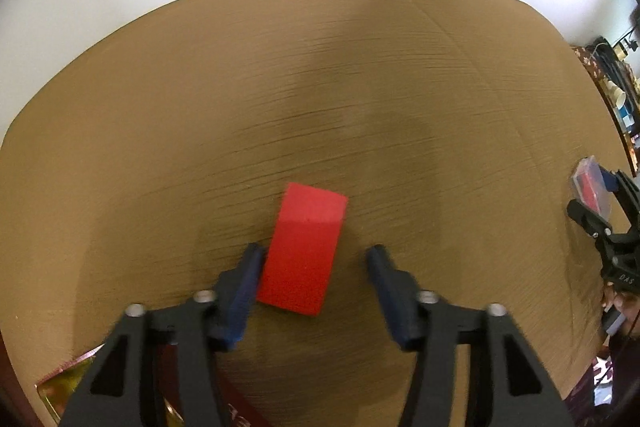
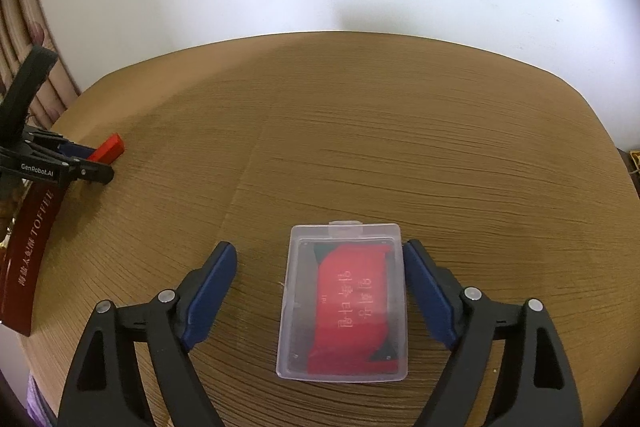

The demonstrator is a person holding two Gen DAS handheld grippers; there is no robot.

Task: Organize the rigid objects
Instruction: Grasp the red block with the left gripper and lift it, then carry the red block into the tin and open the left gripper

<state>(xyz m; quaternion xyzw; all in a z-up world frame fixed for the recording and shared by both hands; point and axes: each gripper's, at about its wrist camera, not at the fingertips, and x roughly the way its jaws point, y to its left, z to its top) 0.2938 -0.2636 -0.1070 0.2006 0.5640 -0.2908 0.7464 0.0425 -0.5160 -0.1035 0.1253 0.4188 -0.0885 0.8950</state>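
A red rectangular block (image 1: pixel 302 251) lies on the wooden table (image 1: pixel 320 87) between the fingers of my left gripper (image 1: pixel 316 251). The left finger (image 1: pixel 250 267) rests against the block's side, while the right finger stands off it with a gap, so the gripper is open. In the right wrist view a clear plastic case (image 2: pixel 344 303) holding red cards lies flat between the fingers of my right gripper (image 2: pixel 319 246). Its right finger (image 2: pixel 420 267) is beside the case's edge and its left finger is well apart: open. The same view shows the left gripper (image 2: pixel 80 169) by the red block (image 2: pixel 109 147).
A dark red curved box lettered TOFFEE (image 2: pixel 30 255) sits at the table's left edge, with its gold corner (image 1: pixel 68 383) under my left gripper. A white wall lies behind the table. Shelves with clutter (image 1: pixel 618 87) stand off to the right, and a curtain (image 2: pixel 24 39) hangs at the left.
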